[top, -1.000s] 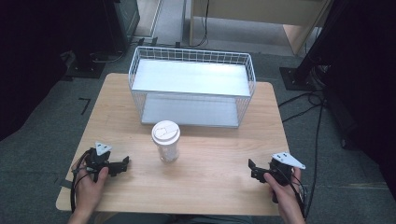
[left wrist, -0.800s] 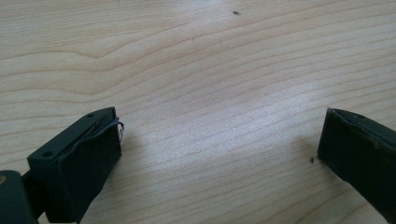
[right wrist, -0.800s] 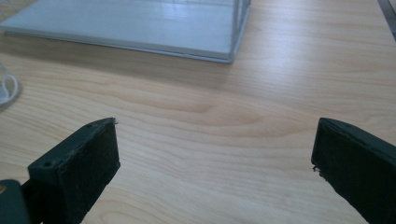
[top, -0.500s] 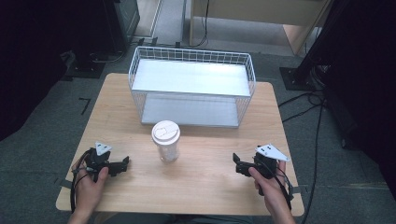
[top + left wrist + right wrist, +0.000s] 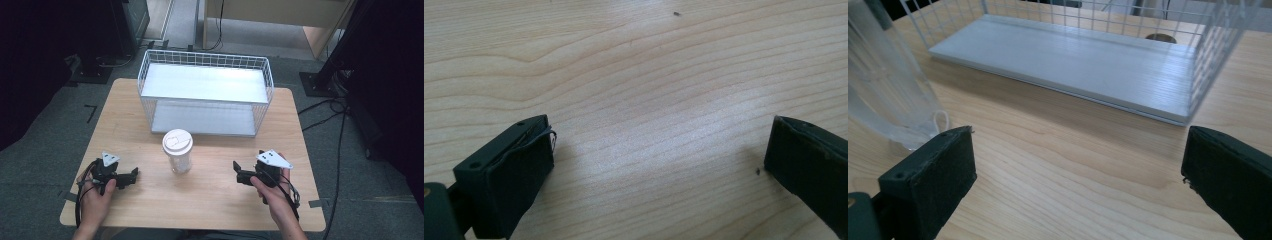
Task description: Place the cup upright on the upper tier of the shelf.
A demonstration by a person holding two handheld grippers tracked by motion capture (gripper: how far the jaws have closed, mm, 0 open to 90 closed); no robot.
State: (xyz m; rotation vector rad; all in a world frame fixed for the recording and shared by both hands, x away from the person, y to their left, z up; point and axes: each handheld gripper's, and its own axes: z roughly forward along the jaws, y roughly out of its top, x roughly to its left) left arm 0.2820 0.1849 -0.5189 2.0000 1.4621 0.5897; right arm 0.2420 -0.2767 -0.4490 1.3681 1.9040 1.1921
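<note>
Fingers spread on both grippers: right gripper approaching cup (likely grasp next), left gripper idle on bench.

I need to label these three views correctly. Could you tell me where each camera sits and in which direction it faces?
High view: above the person's side, looking forward and down on the table, cup, wire basket, both hands, left gripper and right gripper.
Left gripper view: on the left gripper, facing down at bare wood between open jaws.
Right gripper view: on the right gripper, facing low across the table toward the basket, cup at left.
Shared: the high and right gripper views both show cup and basket.
</note>
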